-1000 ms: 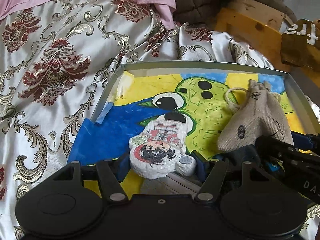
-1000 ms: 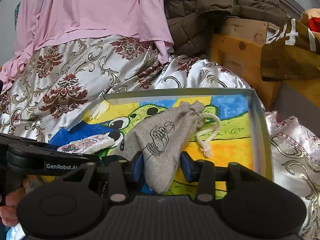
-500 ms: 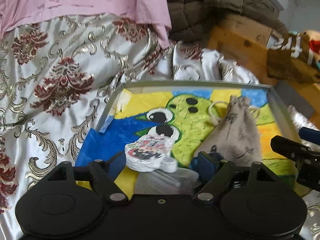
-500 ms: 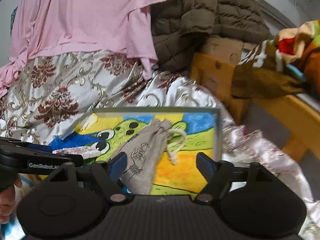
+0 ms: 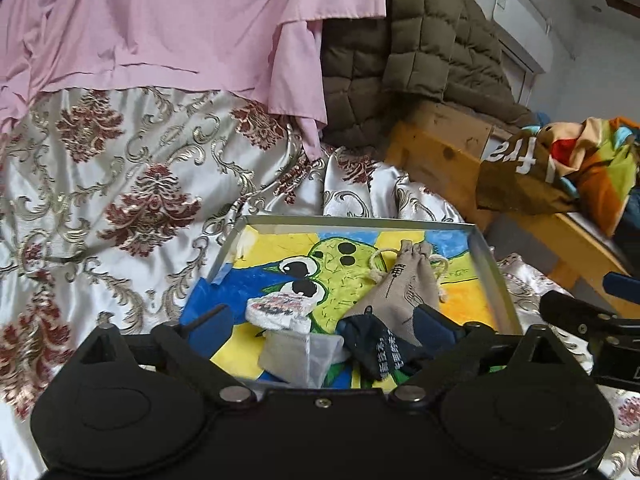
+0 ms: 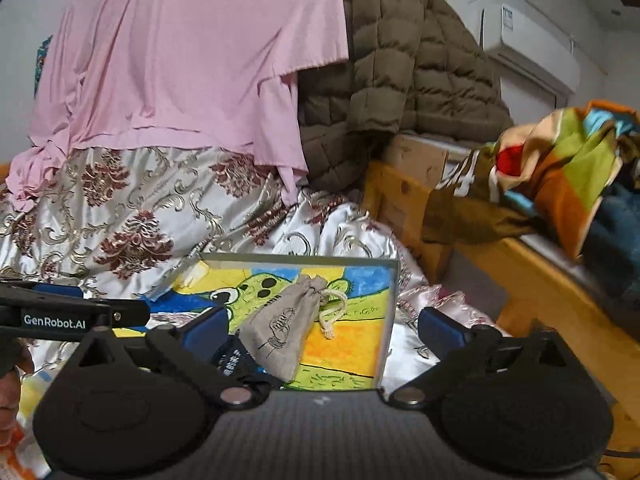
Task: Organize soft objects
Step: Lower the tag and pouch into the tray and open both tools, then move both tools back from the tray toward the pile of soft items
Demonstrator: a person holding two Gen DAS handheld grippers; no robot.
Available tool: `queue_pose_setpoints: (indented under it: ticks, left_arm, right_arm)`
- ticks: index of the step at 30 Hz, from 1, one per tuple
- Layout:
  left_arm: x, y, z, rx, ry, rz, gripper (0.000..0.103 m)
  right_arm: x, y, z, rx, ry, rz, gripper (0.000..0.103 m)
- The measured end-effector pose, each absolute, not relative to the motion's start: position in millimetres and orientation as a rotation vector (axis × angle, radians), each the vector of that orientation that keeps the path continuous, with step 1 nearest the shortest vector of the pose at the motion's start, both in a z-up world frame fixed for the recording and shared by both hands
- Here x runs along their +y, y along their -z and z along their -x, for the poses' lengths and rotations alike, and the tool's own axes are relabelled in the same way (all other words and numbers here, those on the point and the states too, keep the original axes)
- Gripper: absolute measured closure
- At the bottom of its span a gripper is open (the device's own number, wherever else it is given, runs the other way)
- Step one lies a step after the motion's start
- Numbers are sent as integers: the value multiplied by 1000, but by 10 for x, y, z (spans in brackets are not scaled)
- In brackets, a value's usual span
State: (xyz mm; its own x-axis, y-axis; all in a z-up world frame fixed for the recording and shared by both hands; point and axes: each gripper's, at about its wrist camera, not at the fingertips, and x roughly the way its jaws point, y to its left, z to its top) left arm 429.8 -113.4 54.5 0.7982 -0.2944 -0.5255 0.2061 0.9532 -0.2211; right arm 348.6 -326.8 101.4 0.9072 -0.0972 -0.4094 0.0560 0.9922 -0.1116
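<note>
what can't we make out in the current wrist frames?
- Dark printed cloth: lettering too small in both views, and its near end is cut off by the gripper bodies.
- Grey mesh pouch: lower edge behind the left gripper body; not visible from the right wrist.
- White patterned pad: print blurred in the left view.
- Tray: near rim hidden by the right gripper.

Counted in one tray [image 5: 493, 276]: one burlap pouch [image 5: 404, 296], one printed pad [image 5: 278, 310], one grey pouch [image 5: 296, 356], one dark sock [image 5: 376, 346] (partly hidden).

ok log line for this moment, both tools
left tool open | right tool open | burlap pouch lying in tray | white printed pouch in tray
</note>
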Motion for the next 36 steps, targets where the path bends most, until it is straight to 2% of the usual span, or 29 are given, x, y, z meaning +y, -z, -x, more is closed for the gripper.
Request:
queue_pose_setpoints:
  ticks: [4,16,24,36]
  left_arm:
    - [-1004,-663,-3995,561,264,175,1]
    - [-712,-835,-3085,519,275,158,1]
    - [-574,-825,-2535,460,300,130,1]
    - [-405,-528,-1922,378,271,82,1]
  right_arm:
    - [-3194,-1159,-3187,401,80,101,0]
    - [-2865,-1288,-2299,300,89,97,0]
    - [-2796,-1137,-1855,261,122,55,0]
    - [-2636,-798,-1322,264,135,12,0]
